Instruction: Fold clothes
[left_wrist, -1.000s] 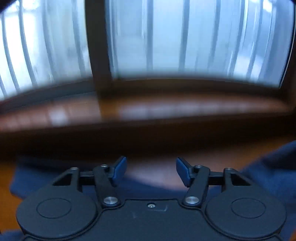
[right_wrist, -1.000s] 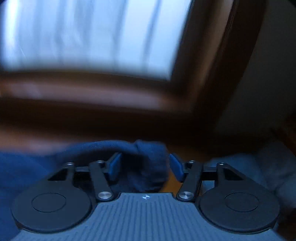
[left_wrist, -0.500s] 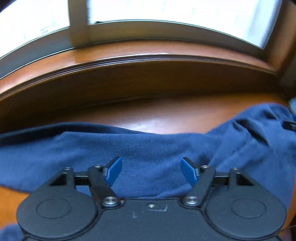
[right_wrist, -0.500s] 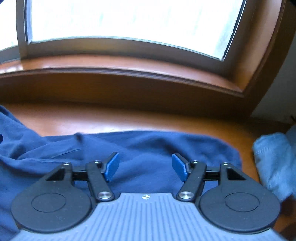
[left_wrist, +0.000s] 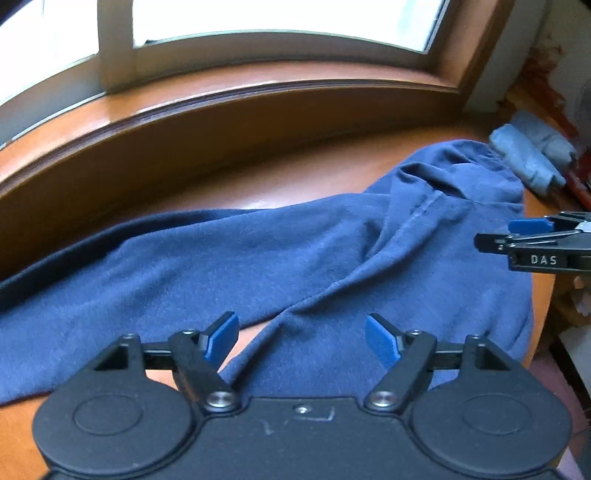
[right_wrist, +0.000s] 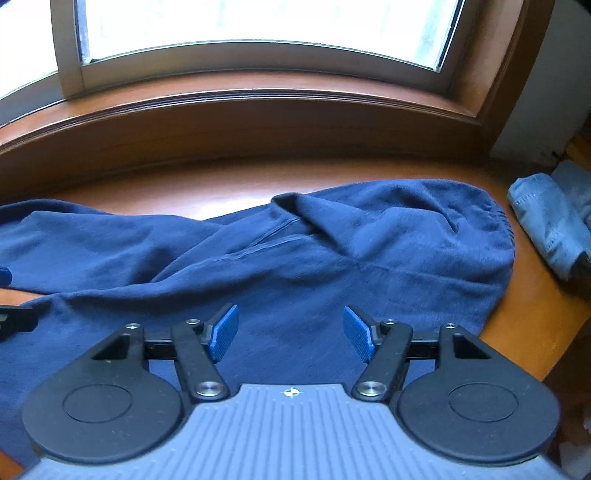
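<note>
On the wooden table (right_wrist: 524, 332), right below the window sill (right_wrist: 258, 110), a navy blue garment (right_wrist: 295, 258) is spread out, and it's pretty rumpled. It looks like soft jersey or fleece fabric, dark and matte. Several long creases can be seen running diagonally across it, and a stitched seam (left_wrist: 424, 210) shows up near the right-hand end. That end is bunched into a rounded lump with a ribbed or gathered edge (right_wrist: 504, 221), while the rest stretches off to the left in a long, flatter strip along the sill. A small patch of bare wood peeks through between two layers in the left wrist view, so it isn't lying fully flat. What kind of garment it is can't really be told from these angles.

Over the near part of the cloth the left gripper (left_wrist: 301, 334) is held with its blue pads spread apart, having just been opening, with nothing pinched between them. Same deal for the right gripper (right_wrist: 291, 328): released, jaws recently widened, only fabric below and nothing grasped. It's also seen poking in from the right edge of the left view.

Off to the right, apart from the navy piece, some lighter grey-blue folded clothes (right_wrist: 546, 221) are parked near the table edge.
</note>
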